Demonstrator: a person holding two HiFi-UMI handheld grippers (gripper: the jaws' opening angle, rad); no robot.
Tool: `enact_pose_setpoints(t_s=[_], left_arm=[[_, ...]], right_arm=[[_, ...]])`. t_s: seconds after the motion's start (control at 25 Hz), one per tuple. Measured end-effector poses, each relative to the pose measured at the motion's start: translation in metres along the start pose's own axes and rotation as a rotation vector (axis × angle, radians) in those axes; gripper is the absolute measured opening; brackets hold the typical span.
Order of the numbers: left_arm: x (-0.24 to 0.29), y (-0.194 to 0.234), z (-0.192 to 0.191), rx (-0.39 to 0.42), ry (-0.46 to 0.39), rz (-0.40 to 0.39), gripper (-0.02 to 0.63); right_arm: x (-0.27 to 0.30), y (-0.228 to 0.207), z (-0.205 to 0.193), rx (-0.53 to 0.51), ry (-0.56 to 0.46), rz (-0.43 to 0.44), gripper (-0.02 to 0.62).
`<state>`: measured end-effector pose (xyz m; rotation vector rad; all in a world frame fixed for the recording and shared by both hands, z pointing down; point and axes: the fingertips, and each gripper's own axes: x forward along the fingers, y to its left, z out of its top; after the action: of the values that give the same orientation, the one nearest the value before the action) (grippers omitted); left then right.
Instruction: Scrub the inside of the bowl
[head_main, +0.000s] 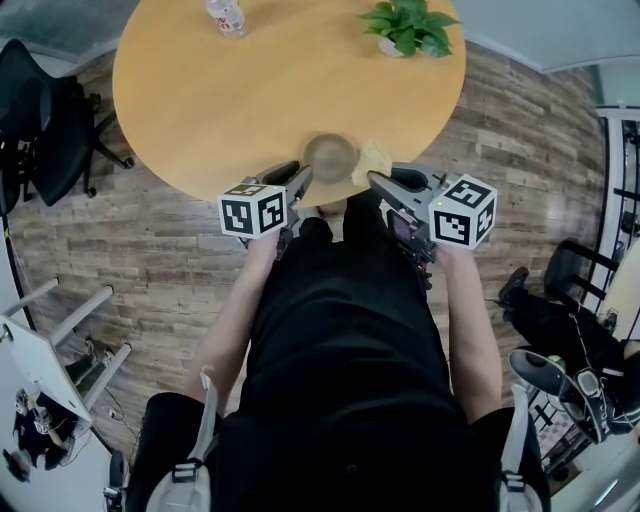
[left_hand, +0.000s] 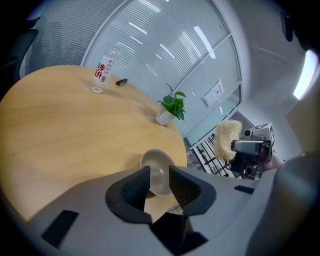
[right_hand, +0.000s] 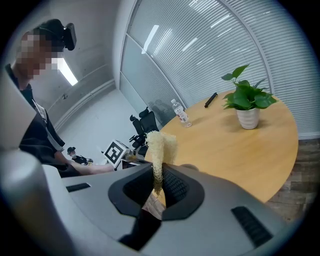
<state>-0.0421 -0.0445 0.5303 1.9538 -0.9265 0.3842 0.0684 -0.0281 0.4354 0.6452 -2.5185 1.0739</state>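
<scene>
A grey-brown bowl (head_main: 330, 157) sits near the front edge of the round wooden table (head_main: 250, 90). My left gripper (head_main: 300, 180) reaches it from the left. In the left gripper view the bowl (left_hand: 159, 175) shows in the gap between the parted jaws of the left gripper (left_hand: 159, 187), its near rim between the pads, and no pad presses on it. My right gripper (head_main: 375, 180) is just right of the bowl, shut on a pale yellow loofah scrubber (head_main: 372, 163). The scrubber (right_hand: 161, 145) stands up out of the closed right gripper (right_hand: 159, 182).
A plastic water bottle (head_main: 227, 17) and a potted green plant (head_main: 408, 27) stand at the table's far side, with a dark pen (right_hand: 210, 99) near the plant. Black office chairs (head_main: 45, 120) stand left of the table. A glass wall with blinds lies beyond the table.
</scene>
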Motion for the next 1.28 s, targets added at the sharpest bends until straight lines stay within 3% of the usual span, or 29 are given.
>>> enact_pose_setpoints(t_s=[0.24, 0.48, 0.68, 0.92, 1.28], left_arm=[[0.004, 0.016, -0.011, -0.053, 0.029, 0.025, 0.133], [0.018, 0.023, -0.030, -0.267, 0.051, -0.048, 0.149], [0.029, 0.024, -0.038, -0.380, 0.070, -0.078, 0.149], [0.031, 0.027, -0.044, -0.403, 0.093, -0.080, 0.143], [0.037, 0.026, -0.042, -0.390, 0.116, -0.058, 0.049]], right_arm=[[-0.003, 0.002, -0.002, 0.002, 0.009, -0.008, 0.037], [-0.005, -0.001, -0.003, 0.006, 0.020, -0.011, 0.037], [-0.008, -0.005, -0.005, 0.012, 0.032, -0.014, 0.037], [-0.006, -0.002, -0.004, 0.011, 0.030, -0.015, 0.037], [-0.007, -0.008, -0.004, 0.017, 0.037, -0.015, 0.037]])
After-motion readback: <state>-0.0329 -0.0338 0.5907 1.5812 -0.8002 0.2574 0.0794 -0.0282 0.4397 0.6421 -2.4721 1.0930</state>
